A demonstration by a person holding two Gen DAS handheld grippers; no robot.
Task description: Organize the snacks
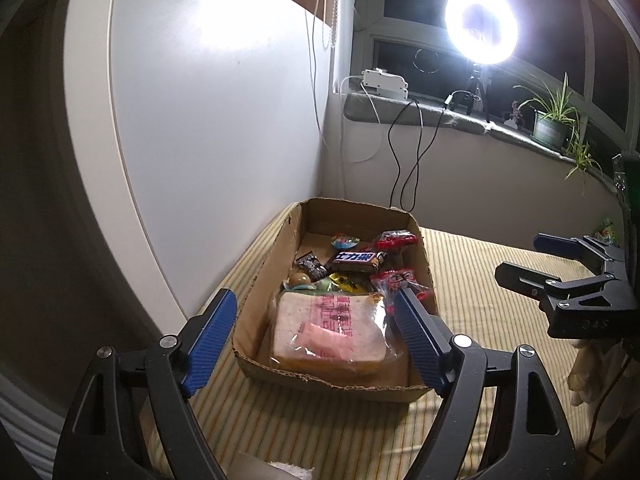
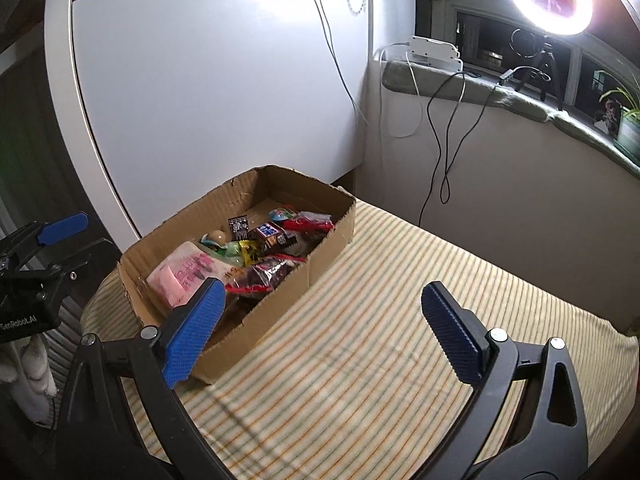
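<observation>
Both grippers' fingers point(image 1: 212, 340) point(image 2: 452, 332) spread apart, empty, near snack-filled cardboard box point(image 1: 260, 280).

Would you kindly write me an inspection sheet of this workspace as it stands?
Surface: striped cloth covers the table.
Job's things: cardboard box holds wrapped bread slice, chocolate bar, red packets and small candies.
Clutter: one small snack lies outside the box, far right.
Grippers: left gripper and right gripper open, empty.
Cables: black cable hangs from the sill.
Surroundings: ring light, potted plant, white board.
</observation>
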